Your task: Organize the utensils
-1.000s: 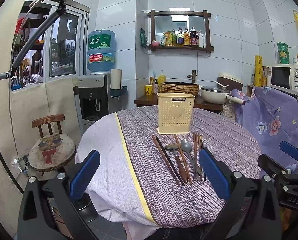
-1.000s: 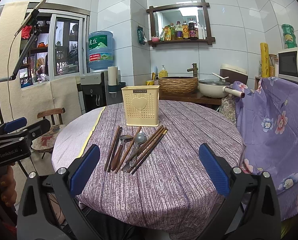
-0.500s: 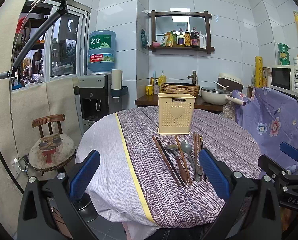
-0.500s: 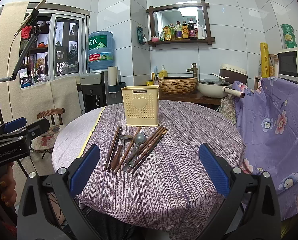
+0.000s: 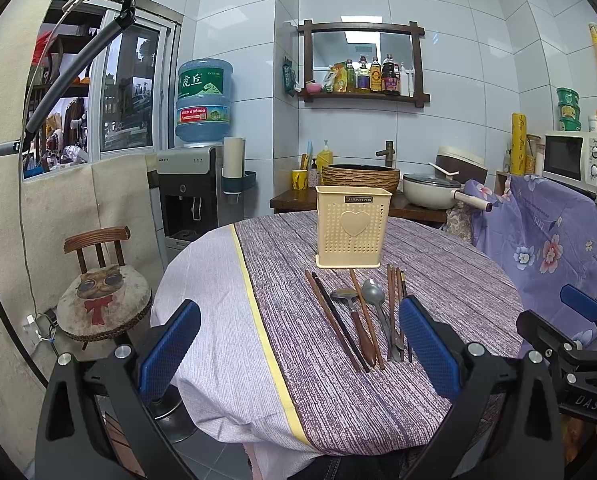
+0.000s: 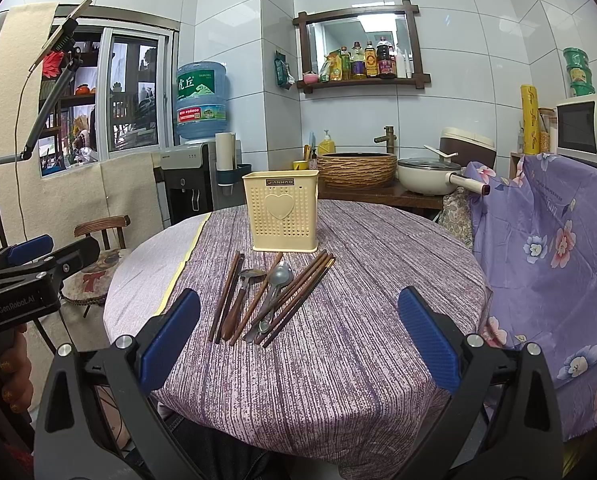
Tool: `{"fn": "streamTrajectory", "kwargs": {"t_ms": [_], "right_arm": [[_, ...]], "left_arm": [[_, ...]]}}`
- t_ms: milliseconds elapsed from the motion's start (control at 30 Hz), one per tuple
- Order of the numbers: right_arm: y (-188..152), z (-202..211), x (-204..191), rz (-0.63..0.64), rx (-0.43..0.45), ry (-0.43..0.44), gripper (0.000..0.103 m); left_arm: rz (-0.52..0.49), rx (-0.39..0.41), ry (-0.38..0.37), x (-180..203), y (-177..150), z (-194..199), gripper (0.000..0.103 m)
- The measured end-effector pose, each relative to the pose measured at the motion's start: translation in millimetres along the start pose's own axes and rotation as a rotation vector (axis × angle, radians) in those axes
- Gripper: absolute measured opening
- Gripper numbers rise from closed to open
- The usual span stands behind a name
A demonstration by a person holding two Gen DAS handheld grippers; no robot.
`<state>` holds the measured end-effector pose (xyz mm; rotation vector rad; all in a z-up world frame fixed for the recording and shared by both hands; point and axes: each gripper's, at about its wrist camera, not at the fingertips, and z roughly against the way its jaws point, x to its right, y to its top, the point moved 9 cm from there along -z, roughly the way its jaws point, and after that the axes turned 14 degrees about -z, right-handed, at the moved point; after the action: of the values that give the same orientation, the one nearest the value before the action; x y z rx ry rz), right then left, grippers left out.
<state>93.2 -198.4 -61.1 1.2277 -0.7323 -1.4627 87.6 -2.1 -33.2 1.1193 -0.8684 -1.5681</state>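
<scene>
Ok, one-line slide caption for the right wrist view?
Open right gripper faces chopsticks and spoons lying before a cream utensil holder.

Black plastic frames on both: left hand-held gripper (image 5: 300, 344) and right hand-held gripper (image 6: 298, 334). Blue textured pads (image 6: 426, 338) on each finger, silver screws at the pivots. White "GenRobot.AI" lettering (on the left unit's side). Gold-glitter nail polish on the hand (image 6: 2, 376).

The inside of the cream utensil holder (image 5: 352, 232) is hidden behind its front wall. The shelf bottles' (image 6: 364, 65) labels are too small to read. The hand (image 6: 6, 376) is cut off at the frame's left edge.
</scene>
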Motion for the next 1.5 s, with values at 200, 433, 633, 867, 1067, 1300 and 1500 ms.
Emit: {"fn": "streamTrajectory", "kwargs": {"t_ms": [200,433,633,867,1067,1300,1500], "right_arm": [[-0.6,-0.3,-0.3,0.001,0.000,0.000,0.098],[-1.1,-0.5,-0.6,0.000,0.000,0.000,0.098],[-1.3,-0.9,-0.9,0.000,0.000,-0.001,0.098],[-1.4,-0.6,-0.4,0.000,-0.003,-0.001,0.098],[-8.4,-12.2,8.3,0.001,-0.039,-0.014,0.098],[-29.7,-59.5,29.9,-0.031,-0.182,-0.084,0.098],[-31.8,-112.0,37.7,-0.067,-0.307,-0.068,0.098]], "left_arm": [[0.000,0.000,0.000,-0.3,0.1,0.1,0.098],[0.001,-0.001,0.000,-0.4,-0.3,-0.3,0.098],[0.001,-0.001,0.000,-0.6,-0.1,-0.2,0.098],[0.002,-0.004,0.000,-0.9,-0.6,-0.8,0.098],[0.014,-0.074,0.007,-5.2,-15.8,-18.8,0.098],[0.014,-0.220,-0.020,-9.7,-44.7,-60.5,0.098],[-0.014,-0.294,-0.074,-10.9,-48.7,-97.0,0.097]]}}
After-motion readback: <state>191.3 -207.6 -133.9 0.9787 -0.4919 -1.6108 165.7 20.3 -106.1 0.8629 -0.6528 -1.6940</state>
